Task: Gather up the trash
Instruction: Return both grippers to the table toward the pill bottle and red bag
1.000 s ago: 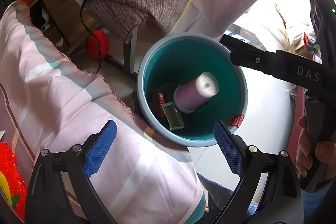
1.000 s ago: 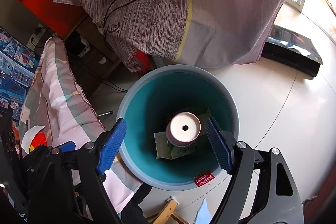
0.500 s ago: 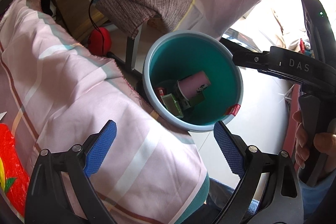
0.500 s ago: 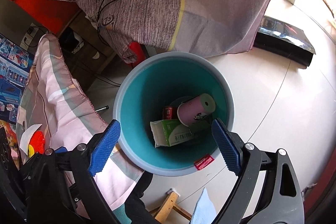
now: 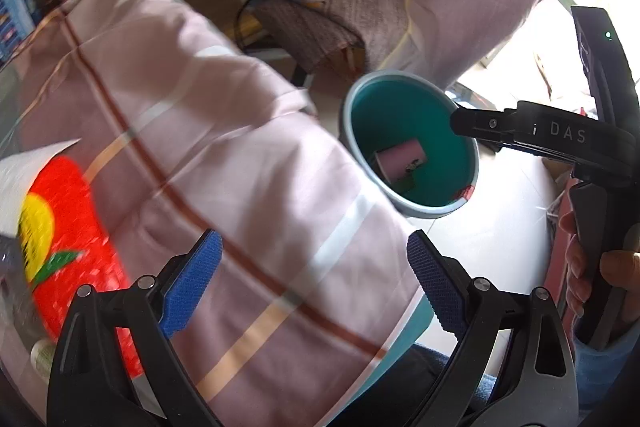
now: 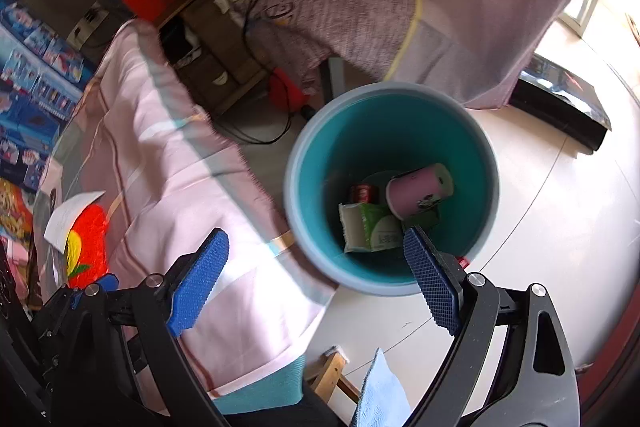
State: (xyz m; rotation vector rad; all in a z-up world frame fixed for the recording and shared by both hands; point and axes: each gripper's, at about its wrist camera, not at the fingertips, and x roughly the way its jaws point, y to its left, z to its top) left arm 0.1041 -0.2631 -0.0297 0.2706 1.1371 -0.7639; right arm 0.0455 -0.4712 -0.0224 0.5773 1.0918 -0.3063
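A pale tiled floor (image 6: 560,211) runs under a table draped in a pink striped cloth (image 6: 168,163), and on that cloth at the far left lies a red and yellow wrapper (image 6: 86,247) beside a white slip of paper (image 6: 68,215). Your left gripper (image 5: 312,283) hangs wide open and empty over the cloth, with the wrapper off to its left. Your right gripper (image 6: 316,275) is spread just as wide with nothing between its pads, and up and to its right stands the teal bin (image 6: 384,107), holding a pink cup (image 6: 416,193), a green packet (image 6: 372,233) and a red can (image 6: 362,193).
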